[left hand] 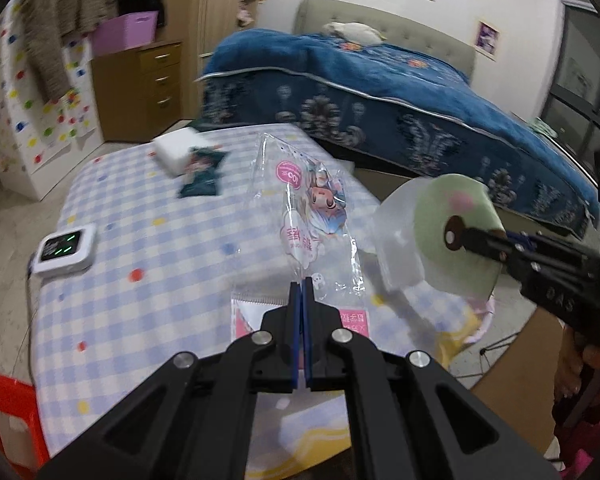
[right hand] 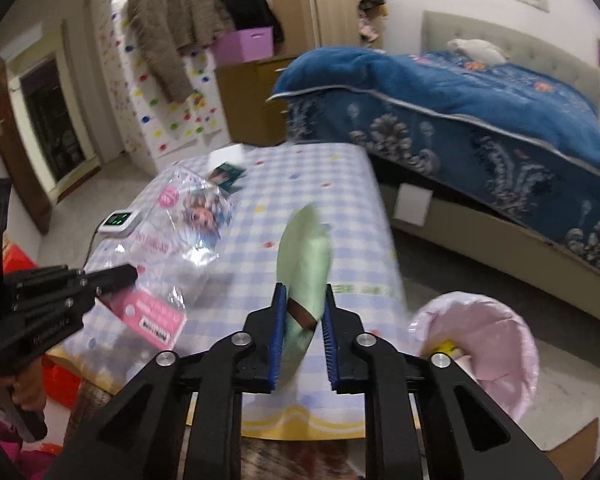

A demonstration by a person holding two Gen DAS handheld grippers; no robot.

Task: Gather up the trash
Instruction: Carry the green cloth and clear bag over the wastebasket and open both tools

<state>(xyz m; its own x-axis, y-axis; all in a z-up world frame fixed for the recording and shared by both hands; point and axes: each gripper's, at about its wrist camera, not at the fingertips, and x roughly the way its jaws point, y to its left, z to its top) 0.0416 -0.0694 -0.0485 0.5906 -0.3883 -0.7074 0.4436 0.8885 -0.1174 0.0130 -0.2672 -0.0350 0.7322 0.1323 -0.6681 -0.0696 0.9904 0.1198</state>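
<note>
Right claw (right hand: 302,312) pinches green wrapper (right hand: 306,256) upright.

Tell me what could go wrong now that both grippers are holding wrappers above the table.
1. The right gripper pinches only the lower end of the green wrapper, so it could slip out before reaching the pink bin.
2. The left gripper holds the clear plastic bag by one edge; the dangling bag may drag across the table and snag.
</note>
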